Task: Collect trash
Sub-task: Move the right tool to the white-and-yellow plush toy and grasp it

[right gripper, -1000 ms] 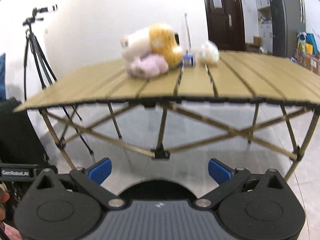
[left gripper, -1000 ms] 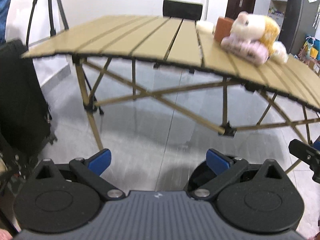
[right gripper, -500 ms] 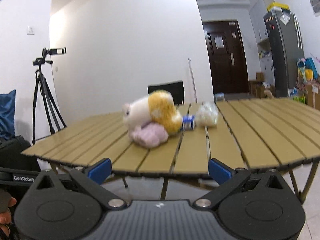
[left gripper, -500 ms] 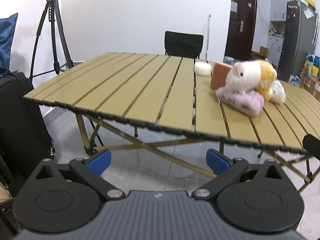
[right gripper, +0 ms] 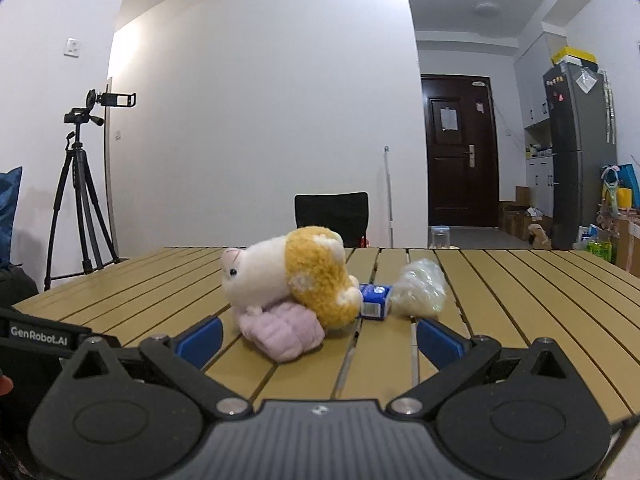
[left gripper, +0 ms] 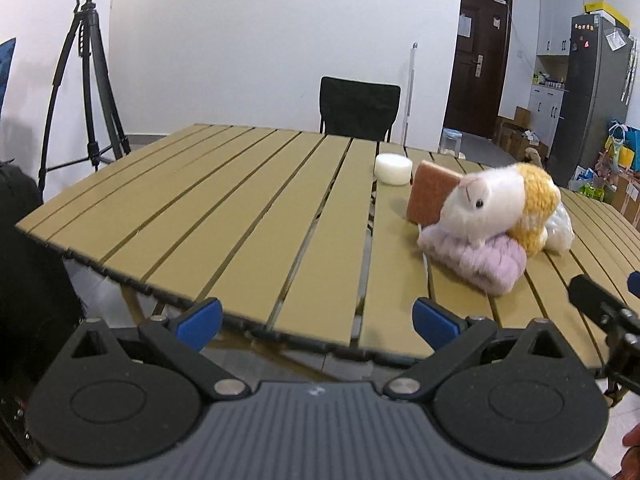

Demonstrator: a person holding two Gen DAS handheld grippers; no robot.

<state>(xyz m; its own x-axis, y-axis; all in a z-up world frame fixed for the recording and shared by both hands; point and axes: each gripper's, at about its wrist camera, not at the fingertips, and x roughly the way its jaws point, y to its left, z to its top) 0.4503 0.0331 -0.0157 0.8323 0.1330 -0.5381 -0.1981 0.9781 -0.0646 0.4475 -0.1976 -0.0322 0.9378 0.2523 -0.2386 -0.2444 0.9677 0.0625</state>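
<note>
Left wrist view: your left gripper (left gripper: 316, 320) stood wide, empty, at the slatted table's (left gripper: 224, 216) near edge. The crumpled plastic bag (left gripper: 560, 228) lay behind the plush hamster (left gripper: 500, 208), near a brown sponge (left gripper: 430, 196) and white puck (left gripper: 393, 168).

Right wrist view: your right gripper (right gripper: 318, 334) stood wide, empty. "GenRobot.AI" read on the left unit (right gripper: 38, 336). The small blue carton (right gripper: 375, 300) touched the bag (right gripper: 420, 288); its print was unreadable.

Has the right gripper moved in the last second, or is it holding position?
Yes. The right gripper has risen: the slatted table, earlier seen from below, now shows its top, edge-on.
</note>
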